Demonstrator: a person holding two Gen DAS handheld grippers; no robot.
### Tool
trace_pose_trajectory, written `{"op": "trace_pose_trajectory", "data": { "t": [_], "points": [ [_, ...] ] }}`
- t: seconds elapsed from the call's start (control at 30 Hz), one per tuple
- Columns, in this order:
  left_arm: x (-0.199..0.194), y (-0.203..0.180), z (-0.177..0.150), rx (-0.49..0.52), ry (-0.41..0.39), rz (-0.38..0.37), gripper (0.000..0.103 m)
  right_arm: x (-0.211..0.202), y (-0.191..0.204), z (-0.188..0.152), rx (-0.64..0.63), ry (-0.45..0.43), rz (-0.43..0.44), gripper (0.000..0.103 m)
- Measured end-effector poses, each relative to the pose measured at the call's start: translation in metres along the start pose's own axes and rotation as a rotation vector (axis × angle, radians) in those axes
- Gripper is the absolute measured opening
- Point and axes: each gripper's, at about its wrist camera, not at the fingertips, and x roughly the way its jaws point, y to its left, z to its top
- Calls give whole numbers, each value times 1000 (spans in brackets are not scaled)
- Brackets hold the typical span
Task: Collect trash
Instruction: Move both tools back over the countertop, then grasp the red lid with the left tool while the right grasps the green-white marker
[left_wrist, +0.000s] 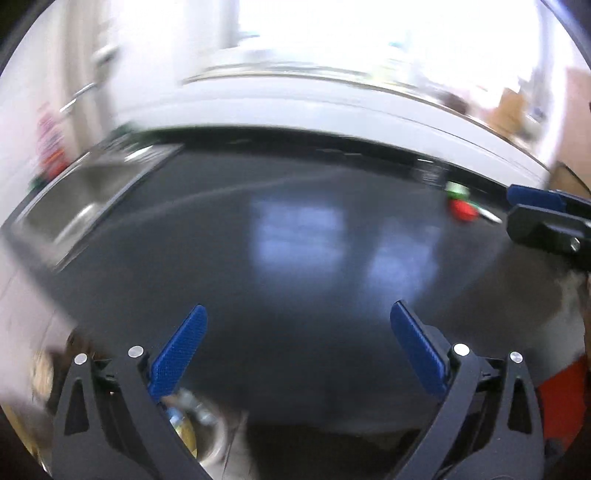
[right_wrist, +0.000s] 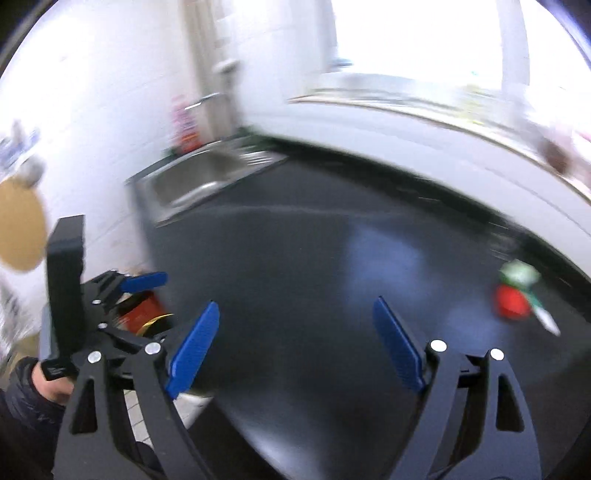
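both grippers (left_wrist: 298, 314) (right_wrist: 295, 314) gape over dark countertop (left_wrist: 295, 229), steel sink (left_wrist: 79, 201) beyond.

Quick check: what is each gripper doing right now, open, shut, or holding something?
Left gripper: jaws open, nothing between them.
Right gripper: jaws open, nothing between them.
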Motion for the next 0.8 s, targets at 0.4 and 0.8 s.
{"op": "trace_pose_trajectory", "data": {
  "t": [0.4,0.8],
  "points": [
    [56,-188,24,245,25,-189,96,-62,-177,-80,195,14,-228,82],
    [156,-231,49,282,159,-182,96,19,-262,-101,182,179,-234,82]
  ]
}}
